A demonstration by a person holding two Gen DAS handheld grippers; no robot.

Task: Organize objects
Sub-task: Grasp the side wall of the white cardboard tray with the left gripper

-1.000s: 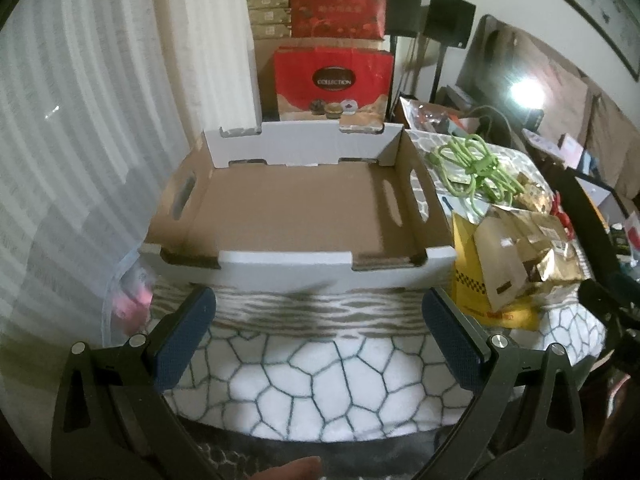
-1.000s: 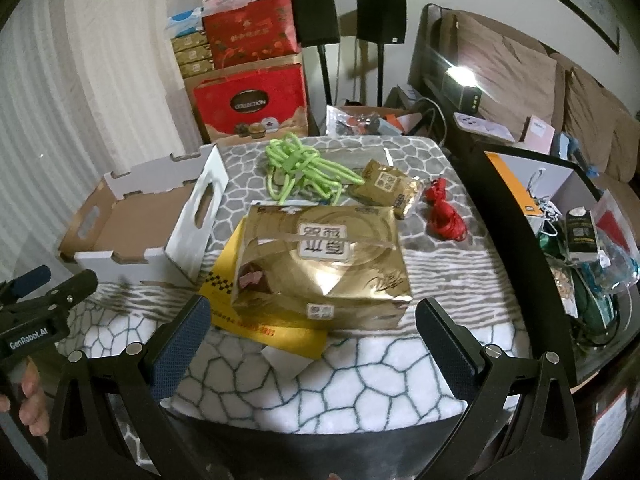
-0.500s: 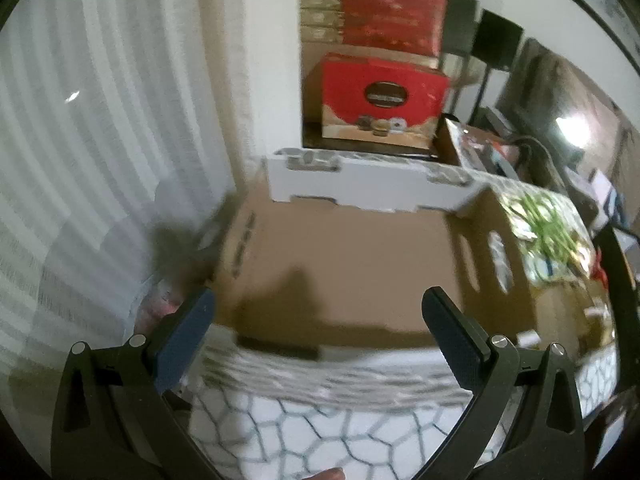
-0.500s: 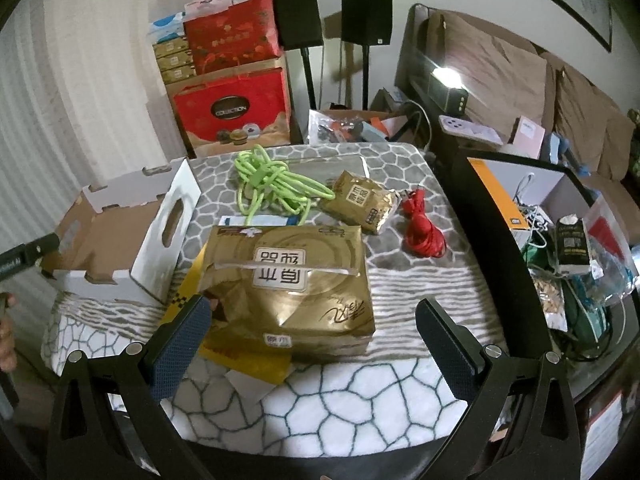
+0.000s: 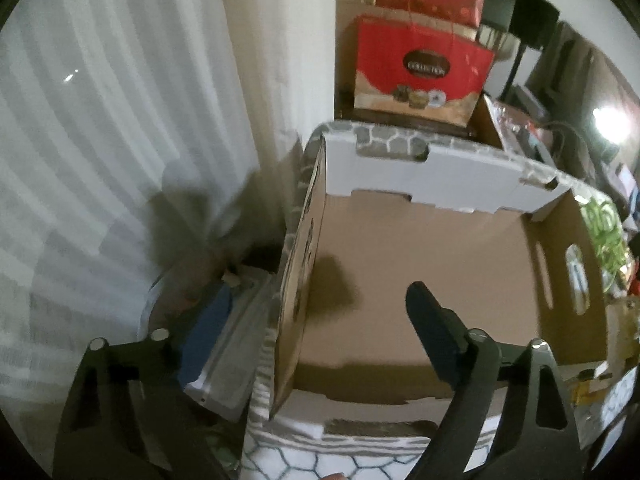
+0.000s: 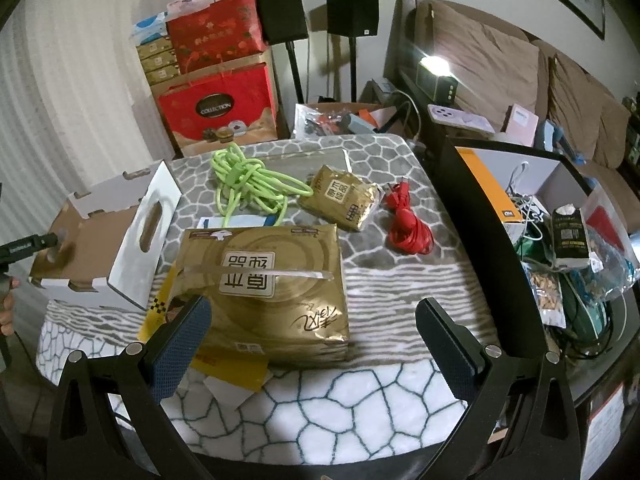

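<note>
An empty cardboard tray (image 5: 440,264) with white outer walls sits at the table's left end; it also shows in the right wrist view (image 6: 100,240). My left gripper (image 5: 316,332) is open and straddles the tray's left wall, one finger outside, one over the tray floor. My right gripper (image 6: 308,340) is open and empty, just in front of a large gold package (image 6: 264,284) lying on a yellow envelope (image 6: 160,312). Behind lie a green cord (image 6: 248,184), a small gold packet (image 6: 344,196) and a red cable (image 6: 408,228).
The table has a grey and white patterned cloth (image 6: 360,400). Red gift boxes (image 6: 216,108) and speakers (image 6: 280,12) stand behind it. A curtain (image 5: 120,120) hangs at the left. A black-framed bin of clutter (image 6: 560,240) stands at the right.
My left gripper has moved left and forward over the tray's left wall. My right gripper has risen and come slightly nearer the gold package.
</note>
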